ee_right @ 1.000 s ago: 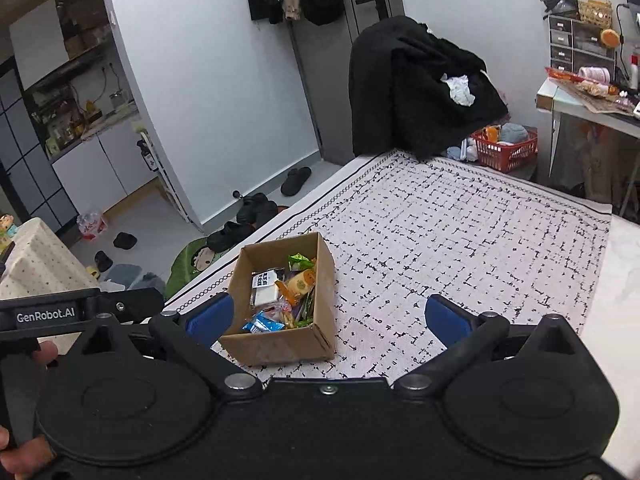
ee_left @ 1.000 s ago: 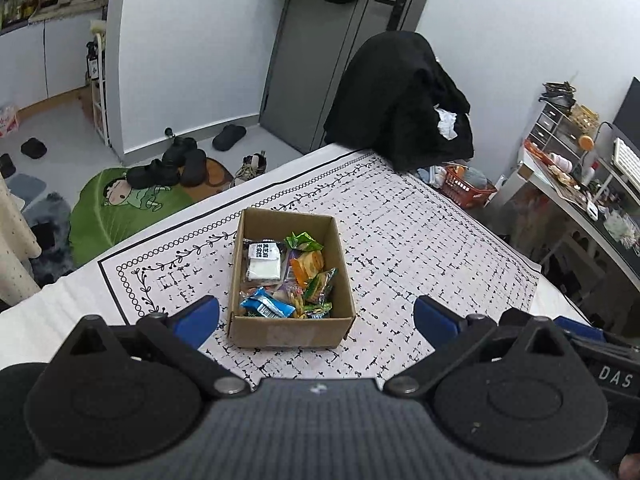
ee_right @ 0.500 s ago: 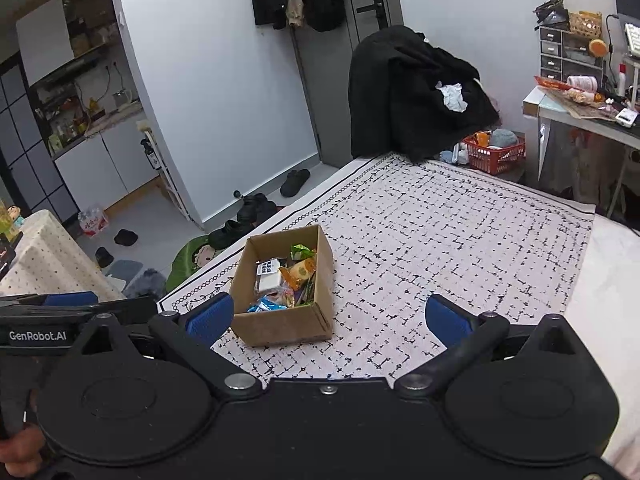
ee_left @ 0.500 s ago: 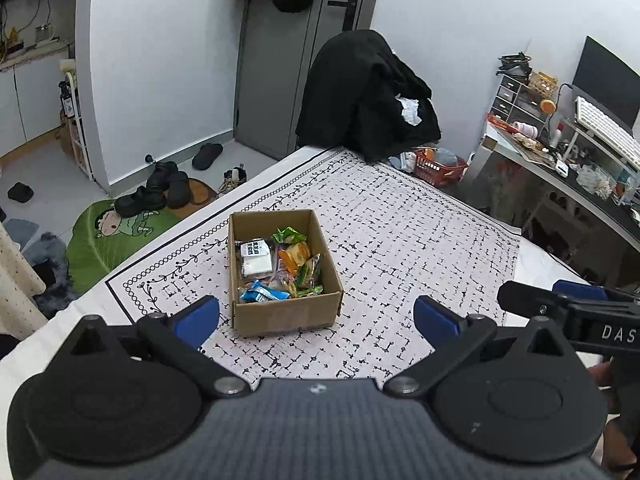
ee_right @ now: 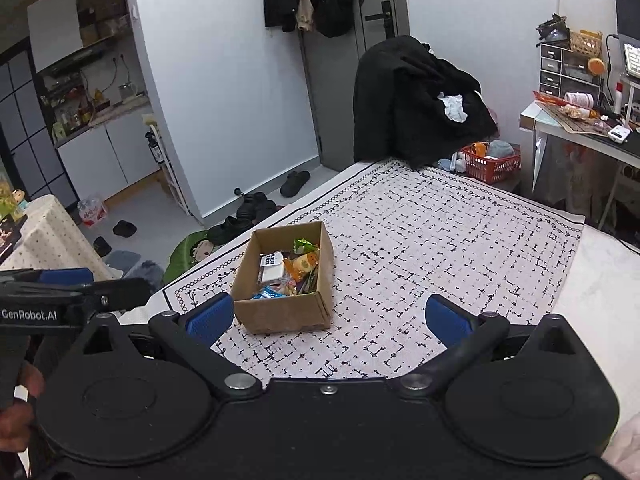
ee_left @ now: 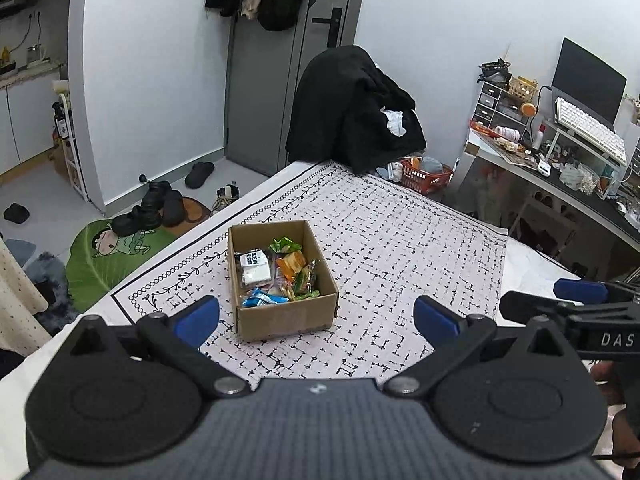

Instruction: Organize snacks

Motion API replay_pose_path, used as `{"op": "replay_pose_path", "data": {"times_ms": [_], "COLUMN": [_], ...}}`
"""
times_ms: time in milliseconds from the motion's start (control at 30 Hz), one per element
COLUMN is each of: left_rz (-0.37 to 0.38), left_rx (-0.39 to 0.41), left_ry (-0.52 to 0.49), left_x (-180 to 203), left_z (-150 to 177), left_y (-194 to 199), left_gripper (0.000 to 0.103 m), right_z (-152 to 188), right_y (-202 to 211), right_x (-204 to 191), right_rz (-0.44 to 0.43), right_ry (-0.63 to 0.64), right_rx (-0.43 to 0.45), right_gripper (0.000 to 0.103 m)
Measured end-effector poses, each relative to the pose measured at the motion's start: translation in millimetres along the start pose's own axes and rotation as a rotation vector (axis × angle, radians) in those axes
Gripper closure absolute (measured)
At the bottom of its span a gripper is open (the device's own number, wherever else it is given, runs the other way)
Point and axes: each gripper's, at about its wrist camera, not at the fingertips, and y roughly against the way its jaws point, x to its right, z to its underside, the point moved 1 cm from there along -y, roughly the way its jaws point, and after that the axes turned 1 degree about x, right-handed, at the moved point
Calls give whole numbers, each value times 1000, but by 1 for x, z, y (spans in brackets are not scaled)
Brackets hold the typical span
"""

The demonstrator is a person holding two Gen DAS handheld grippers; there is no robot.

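Observation:
An open cardboard box sits on a black-patterned white cloth. Inside lie several snack packets: a white one, an orange one, a green one and a blue one. My left gripper hangs open above the cloth, nearer to me than the box, with nothing between its fingers. My right gripper is likewise open and empty, the box just beyond its left finger.
A chair draped in black clothes stands past the far edge. A red basket sits on the floor, and a cluttered desk is at the right. Shoes and a green mat lie left.
Both grippers have drawn back and risen, so the box looks smaller and farther away. Each stays open; the box and its packets have not moved.

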Motion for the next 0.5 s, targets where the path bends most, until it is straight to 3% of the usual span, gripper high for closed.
{"op": "replay_pose_path", "data": {"times_ms": [500], "left_rz": [-8], "left_rx": [5], "left_ry": [-1], "left_x": [-7], "left_z": [7], "left_y": [5], "left_gripper": [0], "right_z": [6], "right_y": [7], "right_x": [1], "right_rz": [13], "right_ry": [-9], "right_rx": [5], "right_gripper": [0]}}
